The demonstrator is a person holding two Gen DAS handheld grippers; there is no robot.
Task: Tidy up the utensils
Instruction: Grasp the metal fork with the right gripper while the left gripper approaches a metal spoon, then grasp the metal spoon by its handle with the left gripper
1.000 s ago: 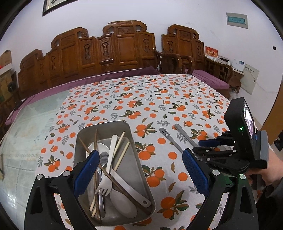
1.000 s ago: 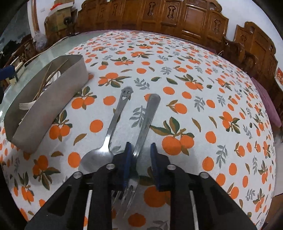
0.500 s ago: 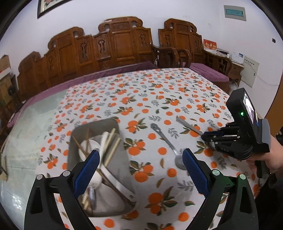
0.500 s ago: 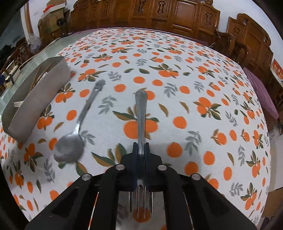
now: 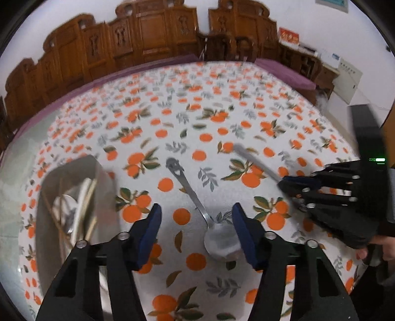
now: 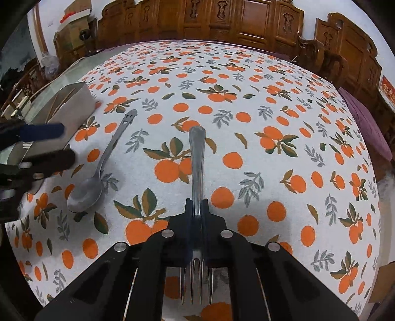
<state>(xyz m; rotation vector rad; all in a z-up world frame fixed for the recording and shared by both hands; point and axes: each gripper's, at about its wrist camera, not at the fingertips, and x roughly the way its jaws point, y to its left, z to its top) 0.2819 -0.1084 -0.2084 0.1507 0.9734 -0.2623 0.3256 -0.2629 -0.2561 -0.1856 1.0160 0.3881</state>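
While both grippers work over the orange-print surface [image 6: 246,103], the scene reads from left to right like this:

Metal tray [image 5: 44,222]: sits at the left on the surface, holding chopsticks [image 5: 84,205] and other pale utensils that are too blurred to name one by one.

Left gripper [image 5: 196,229]: jaws wide apart, hovering over the cloth just right of the tray; its blue pads [image 5: 150,232] stand on either side of the spoon's bowl without touching it, as far as the left wrist view shows.

Spoon [image 5: 197,210]: lies flat on the surface between tray and fork, bowl toward the left gripper, its smiley-face handle end pointing away.

Fork [image 6: 197,168]: clamped between the jaws of the right gripper, handle sticking out forward, tines pointing back toward the camera; it seems lifted off the cloth, though I cannot tell for certain.

Right gripper [image 6: 197,210]: jaws pressed together on the fork's neck, to the right of the spoon.

Carved wooden chairs [image 6: 246,22]: line the far edge of the surface.
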